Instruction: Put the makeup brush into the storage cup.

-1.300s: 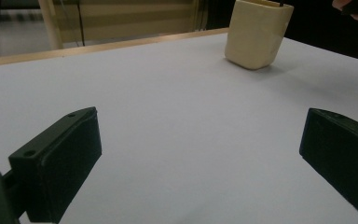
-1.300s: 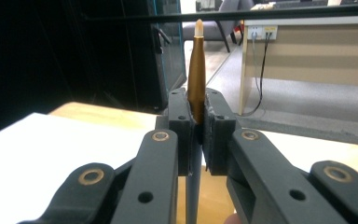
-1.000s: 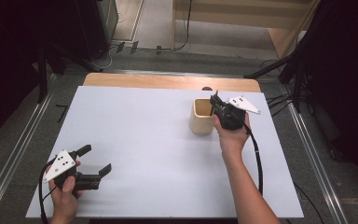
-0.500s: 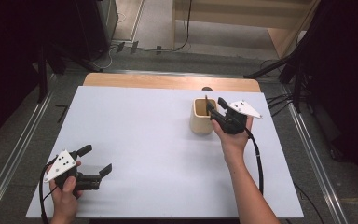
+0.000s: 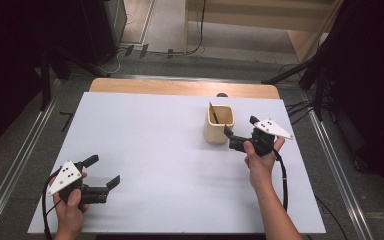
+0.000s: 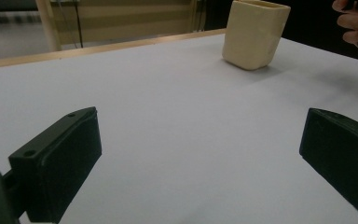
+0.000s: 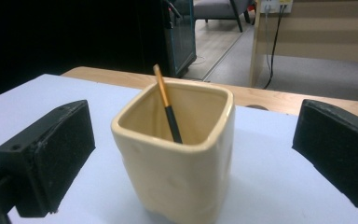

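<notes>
Backing off from the cup (image 5: 218, 124), right tool (image 5: 239, 134) has just opened its jaws, empty; left tool (image 5: 101, 176) also gapes. Glazed ceramic, rigid, slippery, breakable: grip opposite walls in front of the tool, avoiding the pencil (image 7: 168, 105).

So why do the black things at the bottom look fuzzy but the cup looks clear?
Right gripper view: its pads sit too near the lens, so they blur, while the cup is sharp. Left gripper view: soft and dim all over. High view: even light, dark room edges.
</notes>
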